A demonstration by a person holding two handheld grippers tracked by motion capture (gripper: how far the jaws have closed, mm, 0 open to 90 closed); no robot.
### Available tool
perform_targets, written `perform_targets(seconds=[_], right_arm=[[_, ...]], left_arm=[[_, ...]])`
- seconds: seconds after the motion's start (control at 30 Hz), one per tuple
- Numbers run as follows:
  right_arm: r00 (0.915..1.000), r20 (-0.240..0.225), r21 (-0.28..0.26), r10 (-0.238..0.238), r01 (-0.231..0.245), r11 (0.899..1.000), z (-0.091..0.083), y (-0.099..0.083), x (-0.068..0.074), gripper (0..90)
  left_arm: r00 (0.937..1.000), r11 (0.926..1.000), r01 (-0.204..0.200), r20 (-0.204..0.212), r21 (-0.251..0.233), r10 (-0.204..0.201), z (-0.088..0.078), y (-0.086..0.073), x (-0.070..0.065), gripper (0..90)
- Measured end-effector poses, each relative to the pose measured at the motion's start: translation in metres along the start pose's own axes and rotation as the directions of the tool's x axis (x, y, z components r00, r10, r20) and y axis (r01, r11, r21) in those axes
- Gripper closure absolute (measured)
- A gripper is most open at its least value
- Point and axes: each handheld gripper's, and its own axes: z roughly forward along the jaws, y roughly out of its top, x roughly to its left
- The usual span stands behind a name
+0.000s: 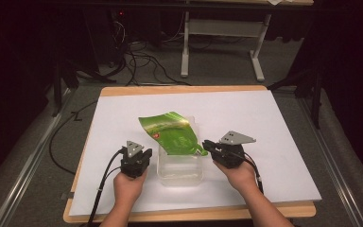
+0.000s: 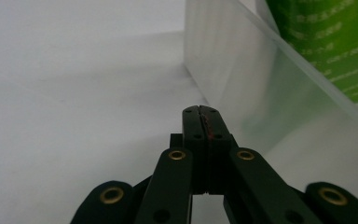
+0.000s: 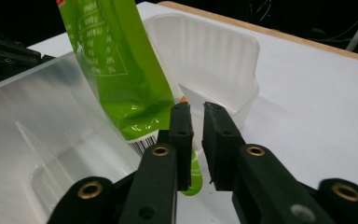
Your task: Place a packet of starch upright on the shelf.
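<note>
A green pouch [image 1: 172,133] leans across a clear plastic tray [image 1: 180,171] mid-desk [image 1: 274,142]. The left gripper [image 1: 139,153], jaws closed and empty, sits beside the tray. The right gripper [image 1: 207,144] seemingly pinches the pouch's corner.

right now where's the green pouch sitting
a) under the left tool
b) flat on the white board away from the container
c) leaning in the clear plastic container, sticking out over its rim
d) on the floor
c: the green pouch stands tilted with its lower end inside the clear plastic container, its top reaching out past the far rim.
</note>
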Motion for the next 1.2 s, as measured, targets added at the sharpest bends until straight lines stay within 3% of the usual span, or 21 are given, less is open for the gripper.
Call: perform_targets(seconds=[0.17,0.57,0.97,1.2], right_arm=[[0.9999,0.015,0.022,-0.006,0.005,1.0,0.006,-0.001,0.003,89.7],[0.9992,0.036,0.057,-0.016,0.014,0.998,0.015,-0.003,-0.001,90.0],[0.9997,0.013,0.077,-0.019,0.018,0.997,0.025,-0.005,0.0,90.0],[0.9994,-0.007,0.102,-0.034,0.035,0.994,0.036,-0.005,0.008,90.0]], left_arm=[[0.9998,1.0,0.006,0.02,-0.003,-0.006,0.006,-0.003,-0.007,90.0],[0.9987,1.0,0.007,0.051,-0.005,-0.006,0.005,-0.006,-0.018,89.2],[0.9986,1.0,0.006,0.053,0.003,-0.006,0.004,-0.008,-0.019,90.0],[0.9986,0.9998,0.017,0.05,0.006,-0.017,0.004,-0.009,-0.019,90.0]])
